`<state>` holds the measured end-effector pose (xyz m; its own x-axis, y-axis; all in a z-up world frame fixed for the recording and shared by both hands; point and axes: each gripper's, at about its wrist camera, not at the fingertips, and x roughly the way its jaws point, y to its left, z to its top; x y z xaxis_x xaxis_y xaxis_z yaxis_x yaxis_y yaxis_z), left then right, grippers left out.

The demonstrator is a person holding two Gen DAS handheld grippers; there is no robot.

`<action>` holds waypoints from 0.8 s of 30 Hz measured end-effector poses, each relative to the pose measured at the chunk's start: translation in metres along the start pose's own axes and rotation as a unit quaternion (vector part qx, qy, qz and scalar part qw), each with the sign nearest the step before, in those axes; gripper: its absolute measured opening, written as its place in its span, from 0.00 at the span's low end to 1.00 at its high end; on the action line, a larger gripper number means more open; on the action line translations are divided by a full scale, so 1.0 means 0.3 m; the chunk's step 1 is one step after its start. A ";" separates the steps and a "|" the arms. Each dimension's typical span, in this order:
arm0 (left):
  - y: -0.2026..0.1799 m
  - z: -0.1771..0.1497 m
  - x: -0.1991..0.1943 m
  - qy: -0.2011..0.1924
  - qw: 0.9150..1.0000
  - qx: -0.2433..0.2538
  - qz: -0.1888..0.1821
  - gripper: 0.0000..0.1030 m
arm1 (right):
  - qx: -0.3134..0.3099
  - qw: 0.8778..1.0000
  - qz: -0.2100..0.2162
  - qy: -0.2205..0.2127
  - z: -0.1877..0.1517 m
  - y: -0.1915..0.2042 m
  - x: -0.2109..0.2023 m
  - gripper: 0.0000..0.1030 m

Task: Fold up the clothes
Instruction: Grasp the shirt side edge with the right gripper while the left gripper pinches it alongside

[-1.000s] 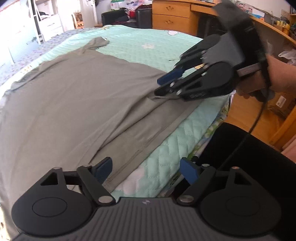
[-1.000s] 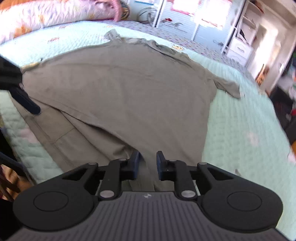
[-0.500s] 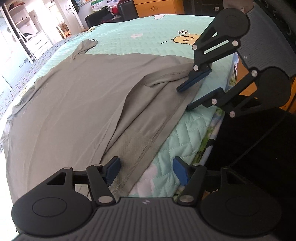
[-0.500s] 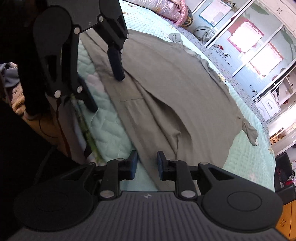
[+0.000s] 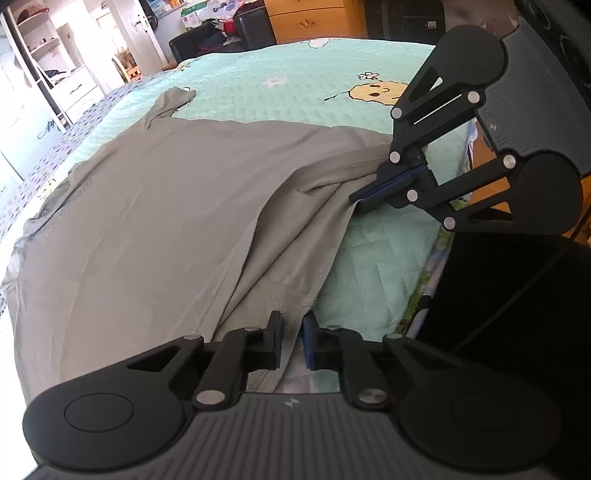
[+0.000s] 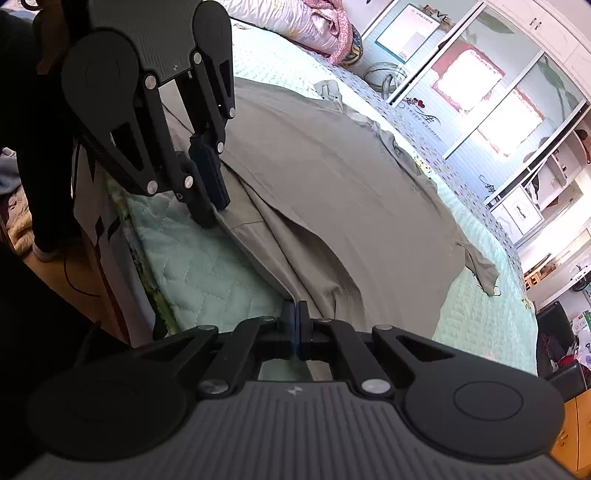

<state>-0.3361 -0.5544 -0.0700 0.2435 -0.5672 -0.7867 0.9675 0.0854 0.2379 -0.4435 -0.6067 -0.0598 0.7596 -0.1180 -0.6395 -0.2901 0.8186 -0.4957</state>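
Lying spread across the mint-green quilted bed [image 5: 295, 85] in front of you is the grey T-shirt [image 5: 155, 206], its bottom hem running along the bed's near edge and its sleeves out to either side. Your left claw [image 5: 292, 338] has just been closing, and its blue pads now pinch the hem fabric at one bottom corner; the cloth passes up between the two fingers and bunches a little there. In the right wrist view that same left claw [image 6: 211, 208] shows from outside, its tips pressed together on the hem just beside the bed's edge. Your right claw [image 6: 295, 317] has also just been closing and is now clenched tight on the other bottom corner, a ridge of fabric rising from between its fingers. From the left wrist view the right claw [image 5: 364, 199] has its tips clamped on the hem, with a shallow fold of cloth running from it toward the left claw. The far sleeve [image 6: 480, 267] lies flat on the quilt. A cartoon print [image 5: 376, 90] shows on the bed beyond the shirt, and wooden drawers [image 5: 314, 18] stand past the bed.
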 end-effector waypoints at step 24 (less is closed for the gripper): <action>0.000 -0.039 -0.014 0.015 0.997 0.026 -0.067 0.00 | 0.014 0.999 0.029 0.030 -0.039 0.010 -0.057 0.13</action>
<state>-0.3364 -0.5424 -0.0736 0.1154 -0.5452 -0.8303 0.9869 -0.0319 0.1582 -0.4641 -0.6088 -0.0573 0.7059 -0.1030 -0.7008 -0.3147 0.8408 -0.4405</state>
